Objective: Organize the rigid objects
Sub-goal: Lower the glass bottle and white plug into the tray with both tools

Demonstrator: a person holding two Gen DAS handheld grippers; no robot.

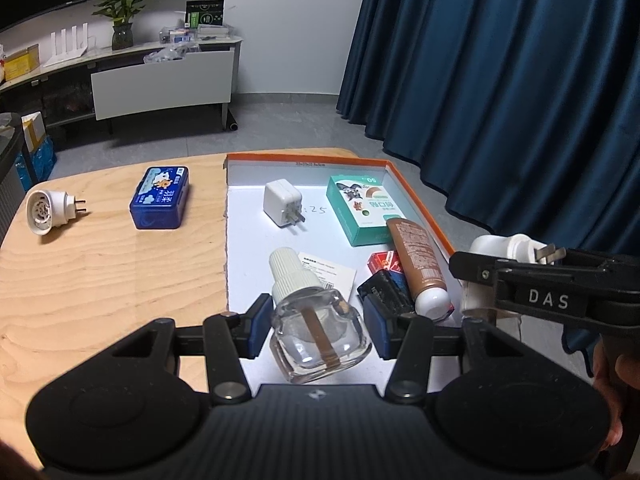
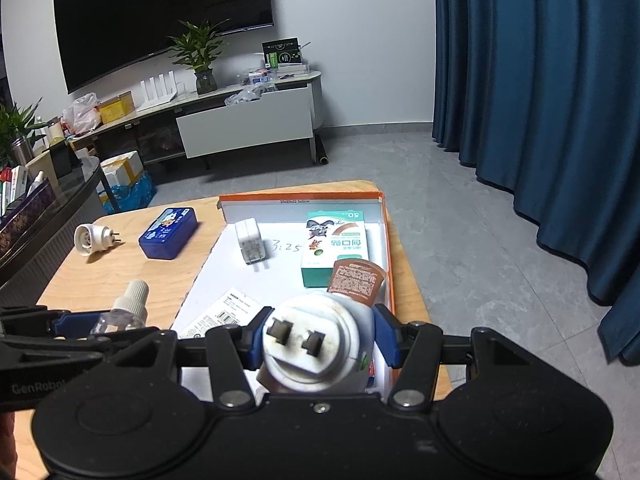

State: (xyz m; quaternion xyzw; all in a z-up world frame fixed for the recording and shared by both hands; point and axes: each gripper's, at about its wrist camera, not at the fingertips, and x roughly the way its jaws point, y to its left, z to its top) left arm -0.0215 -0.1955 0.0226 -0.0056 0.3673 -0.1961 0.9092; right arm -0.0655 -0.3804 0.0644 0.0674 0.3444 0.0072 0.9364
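Wooden table (image 1: 100, 280) with orange-rimmed tray (image 1: 420, 200): left gripper (image 1: 316, 320) clamps glass bottle (image 1: 318, 336) over tray—likely slick, fragile, hold body; right gripper (image 2: 320, 340) clamps rigid white plug-in heater (image 2: 316, 344).

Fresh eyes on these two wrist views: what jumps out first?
Both claws are loaded: the left claw grips a clear glass bottle with a ribbed white cap, and the right claw grips a white plug-in unit, prongs toward the camera. Both hang over the near end of the orange-rimmed tray, which already holds a teal box and a white charger.
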